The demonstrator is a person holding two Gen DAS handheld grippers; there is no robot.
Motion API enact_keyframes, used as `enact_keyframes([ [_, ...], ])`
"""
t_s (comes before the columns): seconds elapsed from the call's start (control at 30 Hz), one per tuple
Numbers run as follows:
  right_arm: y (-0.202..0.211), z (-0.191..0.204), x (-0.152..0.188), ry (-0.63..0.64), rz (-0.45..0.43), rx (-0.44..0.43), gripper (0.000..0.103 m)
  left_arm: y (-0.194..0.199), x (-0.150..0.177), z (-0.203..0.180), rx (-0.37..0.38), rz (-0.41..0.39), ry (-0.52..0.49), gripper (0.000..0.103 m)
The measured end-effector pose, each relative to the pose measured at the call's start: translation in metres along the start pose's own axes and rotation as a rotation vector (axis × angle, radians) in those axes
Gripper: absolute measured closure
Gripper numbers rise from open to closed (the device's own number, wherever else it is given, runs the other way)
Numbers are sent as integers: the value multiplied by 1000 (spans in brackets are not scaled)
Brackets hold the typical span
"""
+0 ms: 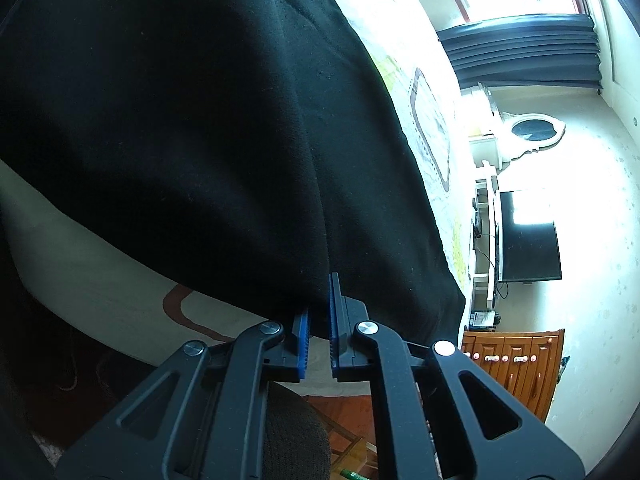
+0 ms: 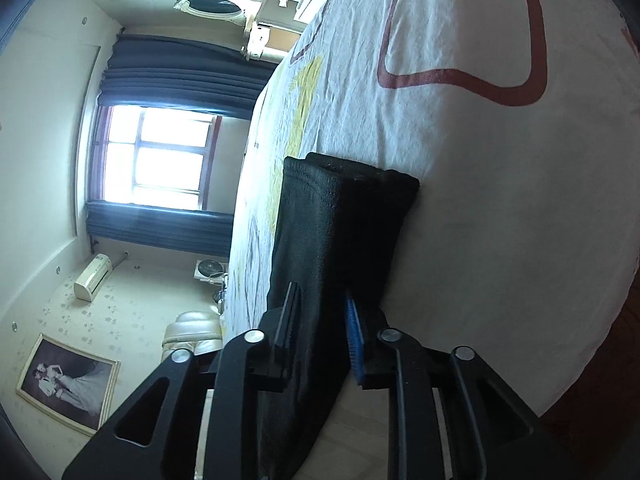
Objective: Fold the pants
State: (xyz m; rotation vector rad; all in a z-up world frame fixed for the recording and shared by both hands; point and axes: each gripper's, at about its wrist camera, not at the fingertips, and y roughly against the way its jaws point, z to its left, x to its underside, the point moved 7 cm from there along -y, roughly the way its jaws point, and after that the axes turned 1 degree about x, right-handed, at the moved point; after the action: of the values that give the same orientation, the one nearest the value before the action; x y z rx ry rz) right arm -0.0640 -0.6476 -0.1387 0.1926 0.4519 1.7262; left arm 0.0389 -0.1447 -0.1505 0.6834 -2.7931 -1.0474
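The black pants (image 1: 200, 128) fill most of the left wrist view, hanging over the white bed sheet (image 1: 100, 264). My left gripper (image 1: 320, 308) is shut on their lower edge between its blue pads (image 1: 333, 312). In the right wrist view the pants (image 2: 336, 224) show as a narrow folded band that ends on the bed sheet (image 2: 500, 240). My right gripper (image 2: 320, 312) is shut on this band, with one blue pad (image 2: 354, 332) showing on its right side.
The bed sheet has red-brown loop prints (image 2: 464, 32) and yellow marks. A wooden dresser (image 1: 516, 368), a TV (image 1: 528, 236) and a white mirror vanity (image 1: 532, 128) stand past the bed. A window with dark curtains (image 2: 160, 152), an air conditioner (image 2: 94, 276) and a framed photo (image 2: 68, 384) are on the walls.
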Motion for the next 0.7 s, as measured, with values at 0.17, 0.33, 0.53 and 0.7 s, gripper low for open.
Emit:
enact_keyframes([
  [0.17,-8,5,0,5,5,-14,56,0,2,0,1,2,-3,96],
  [0.33,-13,16,7,71,20,-12,96,2,2,-3,-6,-1,-11,96],
  [0.53,7,17,-2,119,-8,47,97,10,7,-15,-22,-9,-59,95],
  [0.7,4,-16,-1,63,0,82,98,-1,10,0,-54,38,-60,94],
])
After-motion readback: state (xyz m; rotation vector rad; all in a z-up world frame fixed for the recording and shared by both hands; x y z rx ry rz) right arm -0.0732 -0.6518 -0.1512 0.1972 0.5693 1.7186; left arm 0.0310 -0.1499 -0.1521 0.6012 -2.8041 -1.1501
